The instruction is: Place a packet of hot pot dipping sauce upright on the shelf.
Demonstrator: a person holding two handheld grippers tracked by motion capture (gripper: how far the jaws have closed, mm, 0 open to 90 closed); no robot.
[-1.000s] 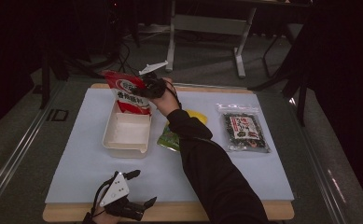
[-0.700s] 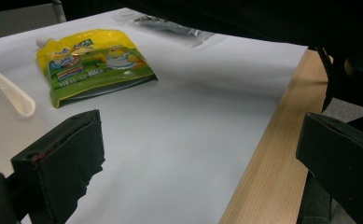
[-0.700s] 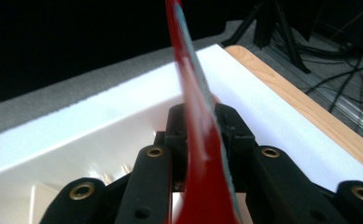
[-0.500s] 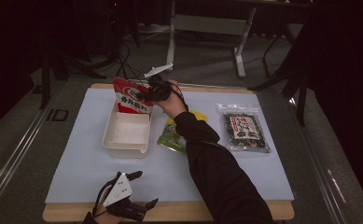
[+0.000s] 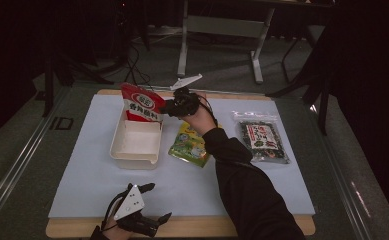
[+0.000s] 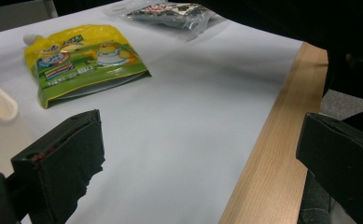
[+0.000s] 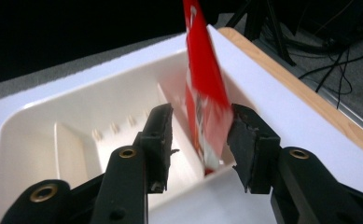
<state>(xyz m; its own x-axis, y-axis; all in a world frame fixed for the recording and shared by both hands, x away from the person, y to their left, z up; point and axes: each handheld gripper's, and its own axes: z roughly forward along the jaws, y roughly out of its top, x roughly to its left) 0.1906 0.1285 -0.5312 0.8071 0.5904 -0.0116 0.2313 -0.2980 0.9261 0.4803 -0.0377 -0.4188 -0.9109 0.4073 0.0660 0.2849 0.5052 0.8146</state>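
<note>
A yellow-and-green spouted pouch (image 5: 188, 145) is seen lying flat on the white mat (image 5: 82, 185) just right of the white plastic tray (image 5: 116, 152), under the person's right forearm; in the left gripper view the same pouch (image 6: 83, 60) lies beyond the jaws with its cap pointing away. Farther right, well apart from the tray, a clear packet of dark seaweed (image 5: 262, 141) lies flat on the mat. The wooden table edge (image 5: 192, 227) is left bare along the near side, and a grey metal stand (image 5: 222, 30) is seen on the floor behind the table.

The tray is set near the middle-left of the mat. A red seasoning packet (image 5: 142, 103) stands upright at the tray's far end, its lower edge inside the tray; in the right gripper view the packet (image 7: 202, 93) is blurred and stands within the tray (image 7: 53, 116) by an inner divider. The rest of the tray is seen bare.

The right gripper (image 5: 169, 107) is held beside the packet, and its jaws have just been opening: the packet's edge is between them, but the pads are not pressed on it. The left gripper (image 5: 157, 202) rests at the near table edge with its jaws spread wide and nothing between them
</note>
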